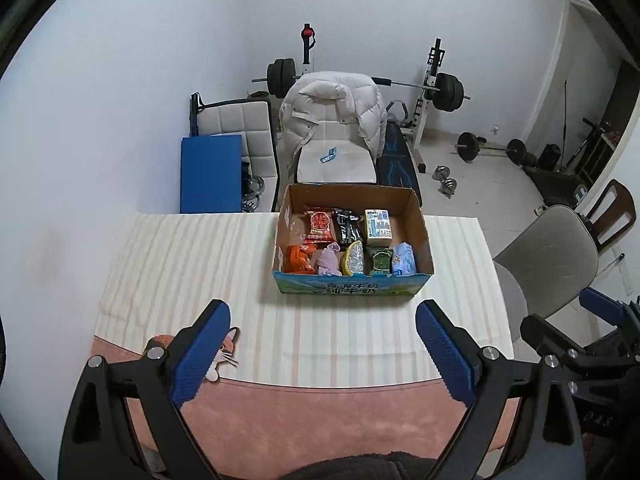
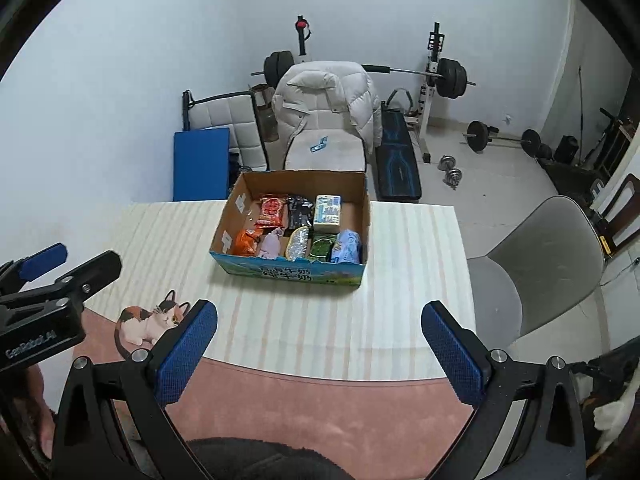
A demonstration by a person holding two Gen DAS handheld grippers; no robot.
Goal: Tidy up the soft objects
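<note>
**Both grippers open, box ahead**

Your left gripper (image 1: 322, 334) hangs over the near table edge with its jaws spread wide and nothing between them. Your right gripper (image 2: 319, 334) is the same: wide open, empty. Ahead of both, the box (image 1: 352, 283) sits on the striped cloth (image 1: 192, 264), well apart from the fingers. Inside it lie a red packet (image 1: 319, 226), a pink cloth (image 1: 328, 261) and a blue pack (image 1: 404, 264).

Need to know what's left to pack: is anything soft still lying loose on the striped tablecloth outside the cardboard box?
No: all the packets sit inside the cardboard box, and the striped tablecloth around it holds nothing loose.
</note>
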